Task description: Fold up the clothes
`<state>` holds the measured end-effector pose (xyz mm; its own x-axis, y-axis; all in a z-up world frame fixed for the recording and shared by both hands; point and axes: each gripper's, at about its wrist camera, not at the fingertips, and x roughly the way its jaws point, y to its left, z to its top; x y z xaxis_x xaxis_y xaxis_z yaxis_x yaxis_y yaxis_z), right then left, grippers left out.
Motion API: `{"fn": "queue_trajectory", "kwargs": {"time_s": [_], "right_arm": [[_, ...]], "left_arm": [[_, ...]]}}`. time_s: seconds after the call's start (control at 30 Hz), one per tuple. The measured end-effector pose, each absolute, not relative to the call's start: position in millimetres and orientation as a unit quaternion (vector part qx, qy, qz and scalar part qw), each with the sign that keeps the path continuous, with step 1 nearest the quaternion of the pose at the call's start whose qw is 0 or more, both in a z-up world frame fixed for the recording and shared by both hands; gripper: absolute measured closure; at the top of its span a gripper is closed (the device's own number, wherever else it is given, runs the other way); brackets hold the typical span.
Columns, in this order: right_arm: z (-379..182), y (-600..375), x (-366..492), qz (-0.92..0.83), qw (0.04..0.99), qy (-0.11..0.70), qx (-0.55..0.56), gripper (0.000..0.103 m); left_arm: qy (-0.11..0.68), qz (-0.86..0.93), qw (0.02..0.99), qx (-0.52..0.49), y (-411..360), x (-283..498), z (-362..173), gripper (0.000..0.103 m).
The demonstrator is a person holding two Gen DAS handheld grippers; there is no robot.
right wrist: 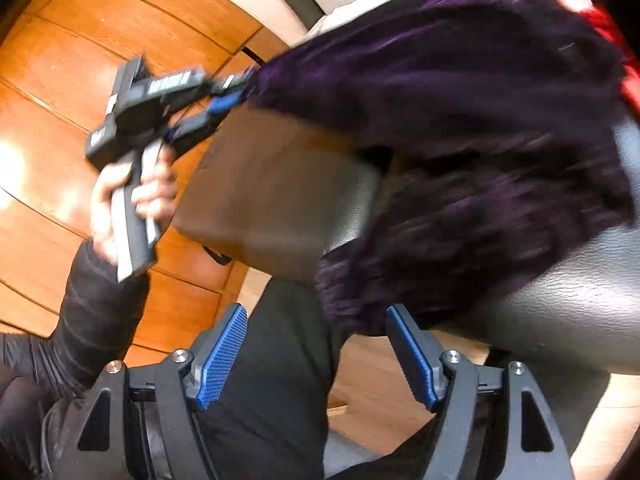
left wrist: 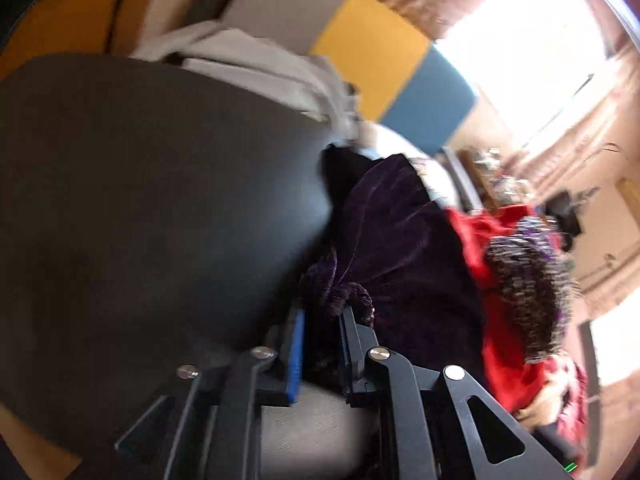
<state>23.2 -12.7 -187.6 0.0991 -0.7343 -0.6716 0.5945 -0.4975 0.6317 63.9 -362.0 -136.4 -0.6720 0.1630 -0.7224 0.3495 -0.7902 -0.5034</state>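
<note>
The left gripper point(left wrist: 322, 320) has its fingers clamped on a bunched corner of the purple velvet garment point(left wrist: 400, 240), right at the edge of the dark surface point(left wrist: 140, 200). The rest of the velvet drapes over that surface, with a red garment point(left wrist: 476, 236) just beside it on the far side and some pale folded fabric point(left wrist: 256, 64) further back. The right gripper point(right wrist: 316, 356) sits spread wide with nothing between its fingers, just below the velvet's hanging hem. Pretty blurry overall.
</note>
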Motion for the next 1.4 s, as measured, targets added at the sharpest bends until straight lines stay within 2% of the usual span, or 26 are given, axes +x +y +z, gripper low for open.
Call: {"fn": "queue_trajectory", "kwargs": {"time_s": [0.2,0.37,0.4,0.5,0.57,0.63,0.7,0.77,0.87,0.9,0.97,1.07,1.13,1.33,1.37,1.4], "right_arm": [[-169,15,-5,-0.739,0.428,-0.068,0.515,0.028],[-162,28,-15,-0.794,0.343,-0.028,0.501,0.028],[-165,27,-16,-0.795,0.337,-0.027,0.504,0.028],[-172,24,-16,-0.795,0.329,-0.029,0.509,0.028],[-177,19,-20,-0.786,0.334,-0.055,0.518,0.028],[-181,13,-25,-0.775,0.339,-0.082,0.527,0.028],[-187,11,-37,-0.749,0.357,-0.150,0.538,0.028],[-188,9,-47,-0.709,0.397,-0.226,0.537,0.028],[-188,5,-61,-0.623,0.468,-0.336,0.528,0.028],[-188,1,-64,-0.608,0.476,-0.350,0.531,0.028],[-190,-6,-72,-0.579,0.489,-0.373,0.536,0.025],[-205,-19,-81,-0.502,0.509,-0.444,0.541,0.021],[-212,-30,-82,-0.467,0.516,-0.471,0.542,0.019],[-219,-55,-82,-0.412,0.521,-0.503,0.553,0.019],[-219,-56,-80,-0.411,0.521,-0.502,0.554,0.018],[-218,-56,-77,-0.411,0.521,-0.502,0.555,0.018]], "left_arm": [[0.363,-0.829,0.118,0.409,-397,128,-172,0.087],[0.370,-0.821,0.122,0.418,-387,156,-186,0.087],[0.366,-0.823,0.108,0.422,-379,156,-186,0.086],[0.359,-0.829,0.059,0.425,-358,149,-184,0.071],[0.354,-0.831,0.010,0.428,-336,137,-182,0.052],[0.343,-0.830,-0.034,0.438,-313,123,-182,0.049],[0.347,-0.822,-0.075,0.446,-294,110,-186,0.049],[0.354,-0.810,-0.106,0.456,-280,101,-190,0.041],[0.385,-0.792,-0.134,0.455,-275,94,-192,0.035],[0.395,-0.785,-0.143,0.454,-273,92,-192,0.032],[0.415,-0.780,-0.156,0.442,-274,92,-189,0.020],[0.404,-0.798,-0.161,0.417,-277,97,-173,0.018],[0.397,-0.807,-0.168,0.404,-280,102,-164,0.010],[0.314,-0.845,-0.137,0.411,-264,92,-154,0.009],[0.307,-0.846,-0.134,0.415,-260,87,-155,0.012],[0.301,-0.846,-0.131,0.420,-255,82,-156,0.020]]}}
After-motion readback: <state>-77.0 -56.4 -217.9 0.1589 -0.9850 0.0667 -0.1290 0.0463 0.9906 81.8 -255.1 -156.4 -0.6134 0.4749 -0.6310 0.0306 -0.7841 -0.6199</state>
